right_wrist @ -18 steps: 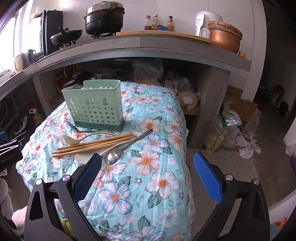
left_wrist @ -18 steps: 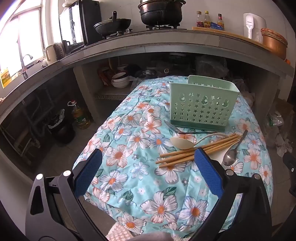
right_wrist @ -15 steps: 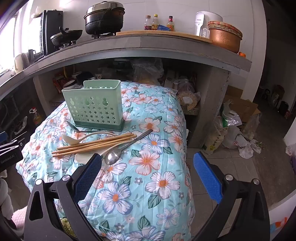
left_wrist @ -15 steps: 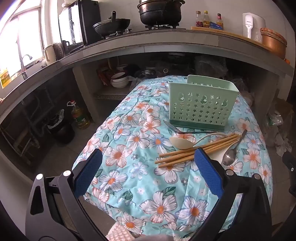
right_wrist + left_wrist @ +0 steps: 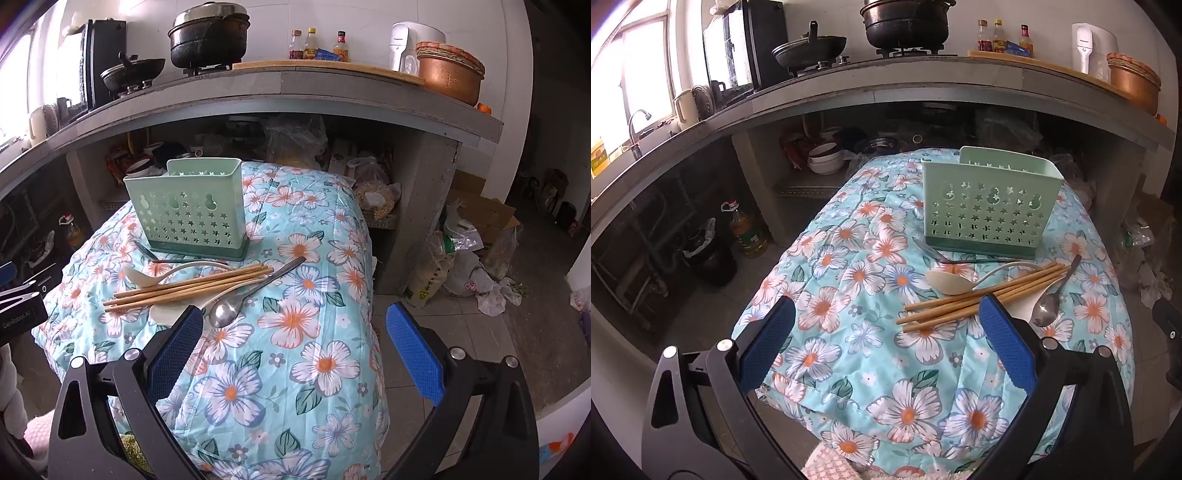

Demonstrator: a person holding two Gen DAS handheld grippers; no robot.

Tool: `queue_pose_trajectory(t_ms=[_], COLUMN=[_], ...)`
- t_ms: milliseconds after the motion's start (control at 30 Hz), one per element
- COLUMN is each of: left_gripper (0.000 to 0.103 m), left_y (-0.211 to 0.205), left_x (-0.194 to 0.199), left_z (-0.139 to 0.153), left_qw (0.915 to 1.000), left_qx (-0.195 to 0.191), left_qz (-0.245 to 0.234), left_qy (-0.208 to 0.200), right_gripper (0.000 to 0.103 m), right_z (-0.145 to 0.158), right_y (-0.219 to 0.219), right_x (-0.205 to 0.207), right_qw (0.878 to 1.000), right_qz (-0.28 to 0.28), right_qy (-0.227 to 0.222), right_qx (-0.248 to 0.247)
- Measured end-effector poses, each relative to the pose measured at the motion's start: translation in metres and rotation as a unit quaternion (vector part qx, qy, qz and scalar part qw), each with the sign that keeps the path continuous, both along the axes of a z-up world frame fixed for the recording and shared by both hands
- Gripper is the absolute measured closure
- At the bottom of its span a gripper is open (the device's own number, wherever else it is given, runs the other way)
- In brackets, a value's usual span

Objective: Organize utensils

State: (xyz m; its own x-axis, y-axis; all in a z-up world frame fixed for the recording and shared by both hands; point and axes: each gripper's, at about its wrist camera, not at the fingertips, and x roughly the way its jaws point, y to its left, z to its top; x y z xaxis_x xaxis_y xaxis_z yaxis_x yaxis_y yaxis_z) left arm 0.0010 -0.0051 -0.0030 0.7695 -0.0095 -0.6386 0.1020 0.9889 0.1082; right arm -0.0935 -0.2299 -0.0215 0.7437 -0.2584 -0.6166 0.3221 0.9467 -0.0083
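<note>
A mint-green perforated utensil holder (image 5: 988,206) (image 5: 188,210) stands upright on a table covered by a floral cloth (image 5: 871,280) (image 5: 295,325). In front of it lie several wooden chopsticks (image 5: 975,297) (image 5: 184,288), a cream spoon (image 5: 951,282) (image 5: 147,278), a steel spoon (image 5: 1047,302) (image 5: 229,312), a dark-handled utensil (image 5: 945,256) (image 5: 155,254) and a white spoon (image 5: 166,314) partly under the chopsticks. My left gripper (image 5: 882,317) hovers open near the chopstick ends with nothing between its pads. My right gripper (image 5: 293,321) is open over bare cloth, its left finger (image 5: 177,343) just short of the steel spoon.
A concrete counter (image 5: 280,92) behind the table carries pots, bottles, a kettle and a copper bowl. Bowls and bags sit under it. An oil bottle (image 5: 746,232) and black bin (image 5: 709,254) stand on the floor left; bags and cardboard (image 5: 476,236) lie right.
Both views have shifted only very slightly; the utensils and holder lie as before and both grippers stay open.
</note>
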Motion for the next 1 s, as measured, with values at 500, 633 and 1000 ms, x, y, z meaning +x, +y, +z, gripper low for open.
queue_pose_trajectory(t_ms=[500, 633, 1000], left_gripper=[0.007, 0.007, 0.007], left_y=[0.0014, 0.0015, 0.0016], left_x=[-0.0024, -0.0024, -0.0021], left_z=[-0.0005, -0.001, -0.0023], left_qw=[1.0, 1.0, 1.0], left_qx=[0.001, 0.001, 0.001], left_qz=[-0.001, -0.001, -0.002], left_qy=[0.001, 0.001, 0.002], right_gripper=[0.006, 0.006, 0.006], right_z=[0.0001, 0.0004, 0.0006], right_y=[-0.0003, -0.0006, -0.0007], right_x=[-0.0003, -0.0002, 0.0001], right_qw=[1.0, 1.0, 1.0], right_qz=[0.0, 0.0, 0.0], right_qy=[0.0, 0.0, 0.001], right_qx=[-0.001, 0.0, 0.0])
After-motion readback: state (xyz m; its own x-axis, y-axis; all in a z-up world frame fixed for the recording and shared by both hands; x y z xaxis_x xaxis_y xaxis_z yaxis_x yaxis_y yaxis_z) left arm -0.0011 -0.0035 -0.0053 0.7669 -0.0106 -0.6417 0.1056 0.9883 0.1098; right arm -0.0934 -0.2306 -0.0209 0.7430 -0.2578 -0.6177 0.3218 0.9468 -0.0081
